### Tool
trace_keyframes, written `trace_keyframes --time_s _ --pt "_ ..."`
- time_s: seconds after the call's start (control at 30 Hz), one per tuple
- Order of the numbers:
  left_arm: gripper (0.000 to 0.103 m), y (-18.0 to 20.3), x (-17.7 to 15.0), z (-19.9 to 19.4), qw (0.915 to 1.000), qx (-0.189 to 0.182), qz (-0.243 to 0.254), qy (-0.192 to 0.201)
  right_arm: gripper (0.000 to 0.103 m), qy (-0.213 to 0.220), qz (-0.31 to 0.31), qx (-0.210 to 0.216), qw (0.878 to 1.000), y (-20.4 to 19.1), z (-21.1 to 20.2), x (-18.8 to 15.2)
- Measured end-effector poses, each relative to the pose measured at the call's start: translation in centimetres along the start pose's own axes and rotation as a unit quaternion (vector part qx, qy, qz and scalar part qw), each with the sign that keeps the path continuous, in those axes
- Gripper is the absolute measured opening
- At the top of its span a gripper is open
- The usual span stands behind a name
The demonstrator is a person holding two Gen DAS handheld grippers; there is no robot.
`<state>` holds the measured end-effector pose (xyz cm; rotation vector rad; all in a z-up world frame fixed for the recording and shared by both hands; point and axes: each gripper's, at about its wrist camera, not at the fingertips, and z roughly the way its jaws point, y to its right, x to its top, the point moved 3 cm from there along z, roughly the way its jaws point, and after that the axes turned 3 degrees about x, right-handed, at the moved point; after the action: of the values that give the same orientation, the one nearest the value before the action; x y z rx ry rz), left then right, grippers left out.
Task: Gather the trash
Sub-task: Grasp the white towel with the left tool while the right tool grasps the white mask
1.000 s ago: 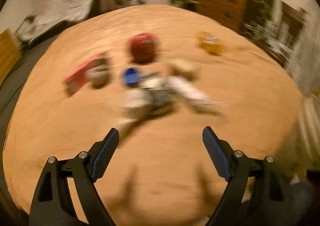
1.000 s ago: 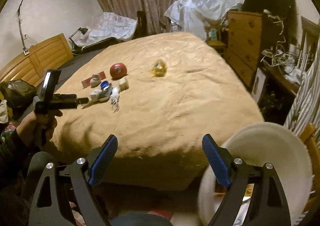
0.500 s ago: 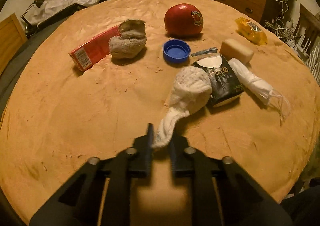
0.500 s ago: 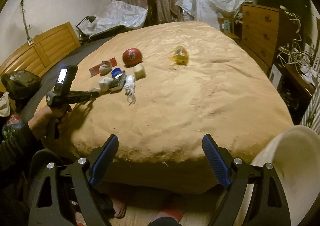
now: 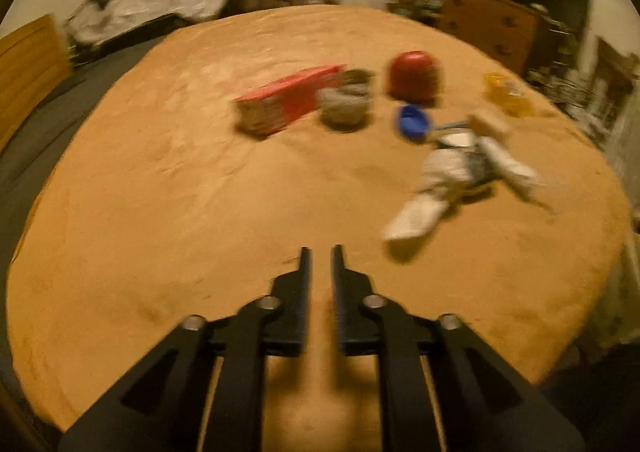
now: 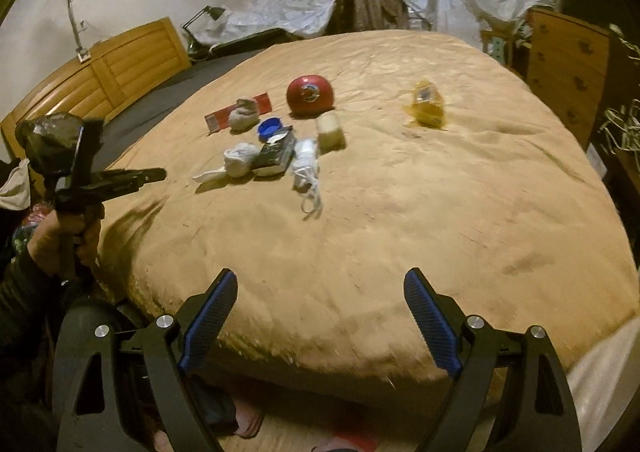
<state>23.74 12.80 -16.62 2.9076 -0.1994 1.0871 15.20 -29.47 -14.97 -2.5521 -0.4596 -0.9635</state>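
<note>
1. The left tool (image 5: 318,252) hovers over the near part of a bed covered by a tan blanket (image 5: 200,211). Its jaws stand narrow, are opening, and have nothing between them.
2. In the right wrist view, a hand (image 6: 66,236) at the bed's left edge holds the left tool (image 6: 158,173), which points toward the cluster of trash.
3. The right tool (image 6: 320,292) is spread wide and empty, hanging off the bed's near edge.
4. Nearest the left tool's tips lies a white crumpled sock (image 5: 428,195), its loose end trailing toward the near edge; in the right wrist view the white crumpled sock (image 6: 234,161) is apart from that tool.
5. Touching the sock on its right side is a dark packet (image 6: 276,153), and beside that a white rolled cloth (image 6: 306,161) with loose strings.
6. Just beyond the packet lie a blue bottle cap (image 6: 270,127) and a pale block (image 6: 331,133).
7. Further toward the far edge sit a grey wad (image 6: 243,116) resting on a red flat box (image 6: 236,113), and a red ball (image 6: 309,95) beside them.
8. A yellow wrapper (image 6: 428,103) lies alone, well apart from the cluster, toward the bed's right side.
9. The left wrist view is blurred, so small details there are unclear.
</note>
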Motion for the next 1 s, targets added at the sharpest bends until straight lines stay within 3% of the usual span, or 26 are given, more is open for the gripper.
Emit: trace_keyframes --time_s 0.03,0.1,0.23,0.33,0.5,0.57,0.63,0.73,0.9,1.0 --pt "0.058 0.6 0.4 -0.1 0.9999 -0.002 0.012 0.010 0.086 -0.004 -0.004 0.004 1.000 -0.2 0.8 0.4" --pt "0.078 2.6 1.4 0.0 0.9982 -0.014 0.042 0.041 0.086 -0.012 -0.008 0.011 1.000 -0.8 2.5 1.1" --pt "0.077 6.1 3.4 3.4 0.9951 -0.049 0.082 0.026 0.086 -0.023 -0.001 0.022 0.999 -1.3 5.1 2.1" --pt "0.060 7.3 4.1 6.1 0.9924 -0.071 0.100 -0.010 0.086 -0.028 -0.002 0.025 0.999 -1.4 6.2 2.4" --pt "0.056 9.1 4.7 7.9 0.9872 -0.102 0.121 -0.025 0.086 -0.036 -0.004 0.020 0.999 -0.6 7.2 2.8" --pt "0.048 9.7 4.6 8.1 0.9852 -0.110 0.129 -0.026 0.086 -0.035 -0.004 0.021 0.999 -0.4 7.7 3.5" --pt "0.036 10.0 4.7 8.5 0.9861 -0.104 0.126 -0.029 0.080 -0.035 -0.009 0.024 0.999 -0.4 8.2 4.2" --pt "0.036 9.4 4.2 7.7 0.9882 -0.101 0.113 -0.024 0.064 -0.035 -0.027 0.031 0.999 -1.2 9.4 6.0" --pt "0.036 6.9 2.6 5.9 0.9941 -0.061 0.088 -0.014 0.060 -0.039 -0.051 0.031 0.997 -2.4 12.2 9.0" --pt "0.036 5.3 1.9 5.8 0.9966 -0.058 0.054 -0.020 0.054 -0.059 -0.054 0.018 0.997 -2.5 14.7 10.2"
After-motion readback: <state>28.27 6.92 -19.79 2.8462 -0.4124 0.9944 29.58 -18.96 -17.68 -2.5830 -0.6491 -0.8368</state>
